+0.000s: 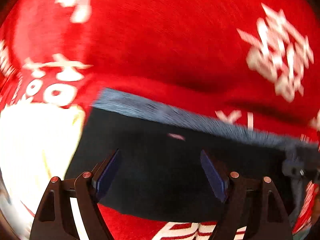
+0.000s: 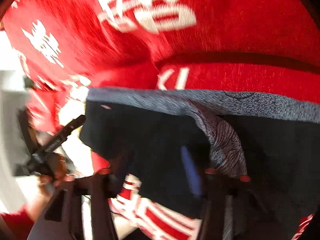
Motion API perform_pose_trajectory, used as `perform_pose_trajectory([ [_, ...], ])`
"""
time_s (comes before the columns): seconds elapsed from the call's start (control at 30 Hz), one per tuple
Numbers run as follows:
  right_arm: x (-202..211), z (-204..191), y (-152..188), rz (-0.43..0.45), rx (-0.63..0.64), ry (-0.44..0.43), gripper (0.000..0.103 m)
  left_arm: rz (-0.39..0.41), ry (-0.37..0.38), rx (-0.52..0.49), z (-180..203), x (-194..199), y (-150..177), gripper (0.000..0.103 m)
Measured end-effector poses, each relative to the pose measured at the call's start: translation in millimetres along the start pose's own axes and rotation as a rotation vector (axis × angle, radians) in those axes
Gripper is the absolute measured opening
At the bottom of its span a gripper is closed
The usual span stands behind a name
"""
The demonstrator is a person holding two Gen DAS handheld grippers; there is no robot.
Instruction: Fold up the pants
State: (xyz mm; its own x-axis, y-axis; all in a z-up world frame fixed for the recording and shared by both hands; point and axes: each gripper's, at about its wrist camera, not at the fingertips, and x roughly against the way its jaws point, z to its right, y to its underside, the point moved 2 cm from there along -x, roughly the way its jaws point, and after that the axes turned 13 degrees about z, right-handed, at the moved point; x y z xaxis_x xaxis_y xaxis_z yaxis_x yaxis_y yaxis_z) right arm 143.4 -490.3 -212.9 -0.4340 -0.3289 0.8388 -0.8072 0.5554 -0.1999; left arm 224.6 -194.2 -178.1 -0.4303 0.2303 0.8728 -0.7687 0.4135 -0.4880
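Observation:
The pants point(image 1: 180, 170) are dark navy with a heathered blue-grey waistband point(image 1: 180, 118). They lie on a red blanket point(image 1: 170, 46) with white patterns. My left gripper point(image 1: 160, 172) is open just above the dark fabric, its blue pads point(image 1: 108, 172) spread wide and empty. In the right wrist view the pants point(image 2: 150, 132) fill the middle, with the waistband point(image 2: 250, 102) along their far edge and a grey fold point(image 2: 226, 150) turned over. My right gripper point(image 2: 158, 172) hovers over the pants; its fingers are blurred and partly covered by cloth.
The red blanket point(image 2: 240, 30) covers the whole surface. A white patch point(image 1: 38, 140) of the blanket lies left of the pants. The other gripper and the hand holding it point(image 2: 52, 156) show at the left of the right wrist view. Both views are motion-blurred.

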Motion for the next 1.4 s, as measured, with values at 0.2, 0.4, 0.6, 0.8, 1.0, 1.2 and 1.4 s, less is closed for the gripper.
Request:
perform_pose_trajectory([
  [0.2, -20.0, 11.1, -13.3, 0.055, 0.119, 0.111, 0.037, -0.020, -0.110, -0.082, 39.7, -55.5, 17.3, 0.092],
  [0.4, 37.6, 29.5, 5.7, 0.125, -0.011, -0.038, 0.065, -0.062, -0.075, -0.113, 60.2, -22.2, 24.9, 0.092],
  [0.6, 79.2, 57.7, 66.8, 0.129, -0.122, -0.025, 0.065, -0.123, 0.000, -0.161, 114.0, 22.8, 66.8, 0.092],
  [0.8, 127.4, 93.9, 152.7, 0.164, -0.233, 0.076, 0.065, -0.195, 0.109, -0.220, 180.2, 50.8, 122.6, 0.092],
  [1.0, 166.7, 124.7, 261.0, 0.195, -0.427, 0.155, 0.065, -0.217, 0.198, -0.315, 233.3, 73.3, 165.0, 0.092],
  [1.2, 158.9, 143.1, 358.7, 0.170, -0.573, 0.193, 0.065, -0.212, 0.233, -0.366, 261.7, 95.0, 200.5, 0.092],
  [1.4, 145.5, 150.6, 386.7, 0.287, -0.679, 0.070, 0.058, -0.194, 0.243, -0.447, 281.4, 123.1, 236.5, 0.092],
])
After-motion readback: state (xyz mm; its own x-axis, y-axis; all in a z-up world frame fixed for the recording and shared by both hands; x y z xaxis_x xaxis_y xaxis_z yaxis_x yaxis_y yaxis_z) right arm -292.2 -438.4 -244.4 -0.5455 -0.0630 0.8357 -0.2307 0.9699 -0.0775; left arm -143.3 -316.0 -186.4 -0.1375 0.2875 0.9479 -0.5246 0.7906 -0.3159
